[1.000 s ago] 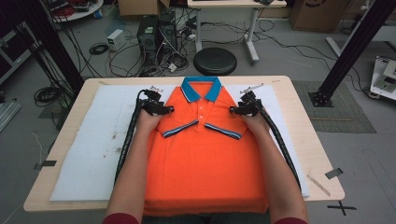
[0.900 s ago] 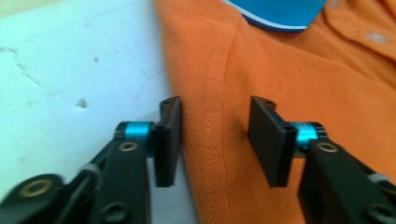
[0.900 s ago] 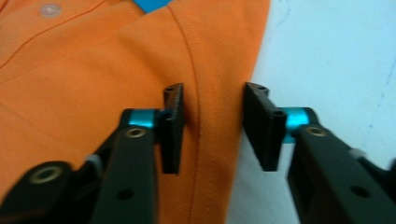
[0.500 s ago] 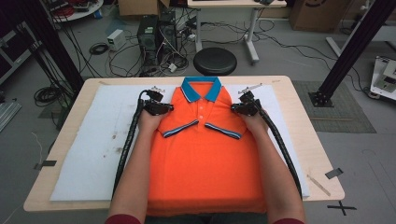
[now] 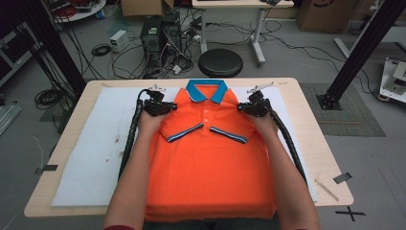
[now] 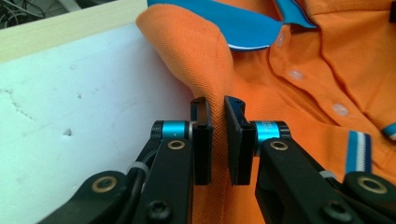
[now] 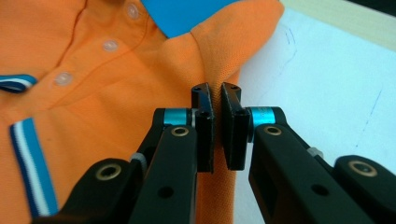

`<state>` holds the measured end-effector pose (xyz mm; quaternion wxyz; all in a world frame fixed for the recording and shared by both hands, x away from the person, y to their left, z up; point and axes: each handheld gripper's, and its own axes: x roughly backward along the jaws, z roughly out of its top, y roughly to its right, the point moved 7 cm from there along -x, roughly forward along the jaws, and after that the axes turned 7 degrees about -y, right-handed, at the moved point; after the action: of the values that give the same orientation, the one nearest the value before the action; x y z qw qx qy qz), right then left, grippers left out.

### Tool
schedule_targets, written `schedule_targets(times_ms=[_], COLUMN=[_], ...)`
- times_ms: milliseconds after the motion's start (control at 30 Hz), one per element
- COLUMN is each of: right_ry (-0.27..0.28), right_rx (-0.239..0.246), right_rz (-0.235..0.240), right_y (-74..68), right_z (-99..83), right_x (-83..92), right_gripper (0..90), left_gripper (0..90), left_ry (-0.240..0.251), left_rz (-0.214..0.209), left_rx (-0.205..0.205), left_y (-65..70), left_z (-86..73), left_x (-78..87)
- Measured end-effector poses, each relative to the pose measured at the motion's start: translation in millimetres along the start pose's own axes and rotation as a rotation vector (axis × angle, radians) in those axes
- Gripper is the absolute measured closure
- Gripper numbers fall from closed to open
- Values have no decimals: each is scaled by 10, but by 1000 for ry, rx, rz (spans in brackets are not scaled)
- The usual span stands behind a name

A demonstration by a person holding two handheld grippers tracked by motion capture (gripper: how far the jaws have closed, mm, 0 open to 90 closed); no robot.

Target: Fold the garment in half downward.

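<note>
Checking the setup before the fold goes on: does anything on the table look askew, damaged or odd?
Nothing serious. The orange polo shirt lies square, sleeves folded in, each shoulder pinched by a gripper. The white foam mat carries small dents and faint pen marks, and the shirt's hem overhangs the near table edge.

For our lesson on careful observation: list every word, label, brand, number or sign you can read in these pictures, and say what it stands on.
None can be read.
Orange polo shirt: no print or logo shows on its front.
Cardboard box on the floor behind the table: a dark mark, too blurred to read.
Floor right of the table: a black tape cross, a mark, not a letter.
White pad: faint blue pen strokes, no words.
</note>
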<state>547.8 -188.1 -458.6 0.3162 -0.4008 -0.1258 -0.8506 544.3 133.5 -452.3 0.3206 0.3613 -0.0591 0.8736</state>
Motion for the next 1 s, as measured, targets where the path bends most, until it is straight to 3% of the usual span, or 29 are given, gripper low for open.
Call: schedule_targets(times_ms=[300, 567, 1000], right_ry=[47, 85, 125], right_rx=[21, 26, 67], right_rz=[14, 37, 47], right_y=[-90, -143, -280], right_z=[14, -11, -47], right_x=[195, 391, 637], right_gripper=[858, 858, 857], left_gripper=[818, 819, 818], left_ry=[33, 94, 127], left_rz=[-22, -50, -67], left_rx=[-35, -42, -88], left_y=[138, 238, 376], left_z=[57, 46, 7], left_x=[206, 396, 612])
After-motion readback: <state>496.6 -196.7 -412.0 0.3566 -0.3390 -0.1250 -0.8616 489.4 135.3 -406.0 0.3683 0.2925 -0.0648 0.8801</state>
